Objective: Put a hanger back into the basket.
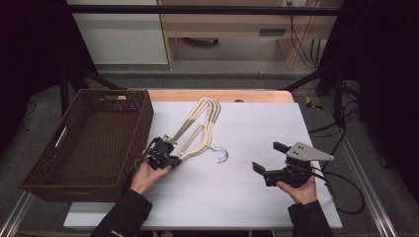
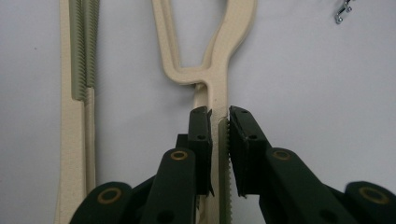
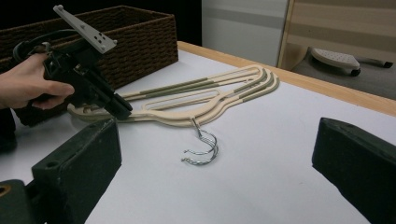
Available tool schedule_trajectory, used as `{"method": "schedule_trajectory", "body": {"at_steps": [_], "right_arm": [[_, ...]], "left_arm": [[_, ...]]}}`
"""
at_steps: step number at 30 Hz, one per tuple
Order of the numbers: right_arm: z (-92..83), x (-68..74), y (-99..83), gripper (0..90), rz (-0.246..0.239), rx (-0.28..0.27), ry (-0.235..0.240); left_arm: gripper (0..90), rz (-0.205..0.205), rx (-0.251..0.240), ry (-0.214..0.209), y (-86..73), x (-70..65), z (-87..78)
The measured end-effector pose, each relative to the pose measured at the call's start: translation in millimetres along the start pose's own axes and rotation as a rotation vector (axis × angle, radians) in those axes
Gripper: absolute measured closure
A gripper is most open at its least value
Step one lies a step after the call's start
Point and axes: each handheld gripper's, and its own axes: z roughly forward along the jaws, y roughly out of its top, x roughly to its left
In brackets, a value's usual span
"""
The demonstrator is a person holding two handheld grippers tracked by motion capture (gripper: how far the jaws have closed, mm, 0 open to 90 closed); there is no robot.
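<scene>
A small stack of cream hangers [image 1: 197,129] with grey-green ribbed strips lies on the white table, metal hooks [image 1: 221,155] pointing toward the middle. My left gripper [image 1: 174,159] is at the stack's near left end. In the left gripper view its jaws [image 2: 219,114] are shut on one ribbed arm of a hanger [image 2: 217,74], with a pad pressed on each side. In the right gripper view the left gripper [image 3: 122,108] bites the hanger [image 3: 205,100] low on the table. My right gripper [image 1: 268,156] is held at the right, open, with nothing between its jaws [image 3: 217,140].
A dark brown woven basket [image 1: 141,123] stands at the table's left edge, right beside the hangers and the left hand. White table surface lies between the hooks [image 3: 203,149] and my right gripper. The wooden table edge [image 1: 222,95] runs along the back.
</scene>
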Motion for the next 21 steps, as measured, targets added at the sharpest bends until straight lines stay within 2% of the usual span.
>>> {"method": "schedule_trajectory", "body": {"at_steps": [3, 5, 10, 11, 15, 21], "right_arm": [[1.3, 0.2, -0.4, 1.7, -0.003, 0.000, -0.001], [3.1, 0.9, -0.8, 2.1, -0.003, 0.004, 0.005], [9.5, 2.4, -2.0, 2.6, -0.005, 0.014, 0.014], [11.2, 2.8, -2.3, 2.7, -0.005, 0.016, 0.016], [24.1, 5.7, -4.3, 3.3, -0.011, 0.044, 0.030], [40.3, 10.0, -8.3, 4.7, -0.019, 0.077, 0.053]], "left_arm": [[79.3, 0.013, -0.019, 0.021, 0.3, -3.5, -4.0], [79.4, 0.008, -0.044, 0.030, 0.5, -5.6, -8.0], [79.4, -0.011, -0.083, 0.028, 0.1, -6.4, -15.6], [79.4, -0.017, -0.106, 0.029, 0.0, -6.5, -18.3], [79.5, -0.028, -0.142, 0.023, 0.4, -7.5, -25.5], [79.5, -0.031, -0.173, 0.023, 0.8, -7.9, -32.2]]}}
